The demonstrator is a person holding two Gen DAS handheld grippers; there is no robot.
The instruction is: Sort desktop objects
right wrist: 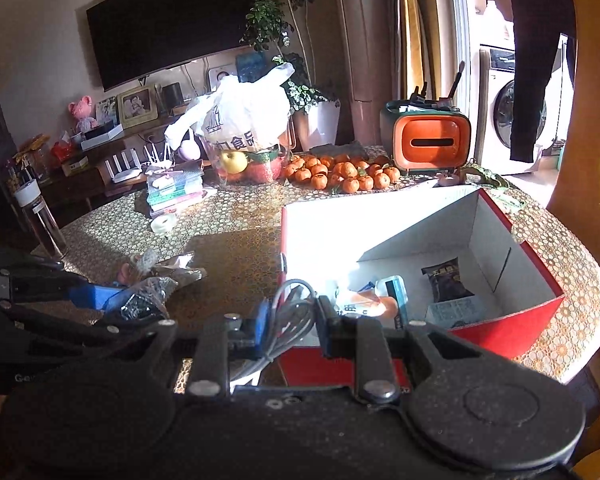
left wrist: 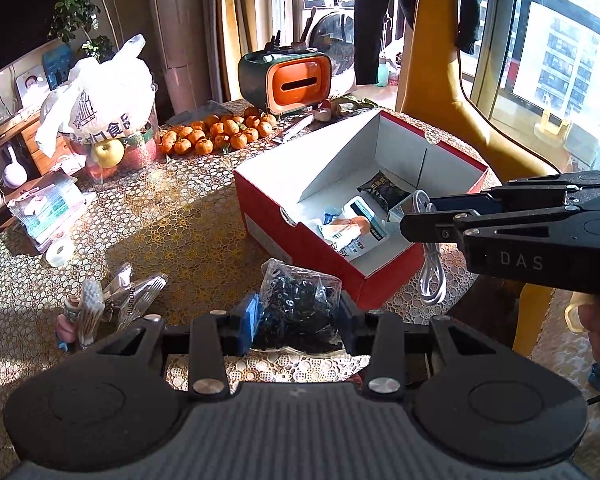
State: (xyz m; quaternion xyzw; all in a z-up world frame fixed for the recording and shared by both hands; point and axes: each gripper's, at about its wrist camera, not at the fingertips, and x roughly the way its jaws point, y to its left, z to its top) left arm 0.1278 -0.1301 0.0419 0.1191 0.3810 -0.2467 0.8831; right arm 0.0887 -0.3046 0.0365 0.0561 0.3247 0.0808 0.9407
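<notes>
My left gripper (left wrist: 298, 324) is shut on a clear bag of small black pieces (left wrist: 300, 304), held just above the table's near edge. In the right wrist view that bag (right wrist: 146, 300) shows at the far left in the left gripper (right wrist: 112, 304). My right gripper (right wrist: 290, 320) is shut on a coiled white cable (right wrist: 296, 304). The left wrist view shows the right gripper (left wrist: 416, 216) over the near corner of the red box (left wrist: 260, 200), with the cable (left wrist: 432, 276) dangling outside the box wall. The red box (right wrist: 512, 324) has a white inside and holds several packets.
Cotton swabs and foil packets (left wrist: 112, 304) lie left of the bag, with a tape roll (left wrist: 60, 252) and a stack of packs (left wrist: 48, 208) beyond. Mandarins (left wrist: 220, 132), an orange tissue box (left wrist: 296, 80) and a bagged fruit container (left wrist: 108, 120) stand behind. A yellow chair (left wrist: 440, 80) is at the right.
</notes>
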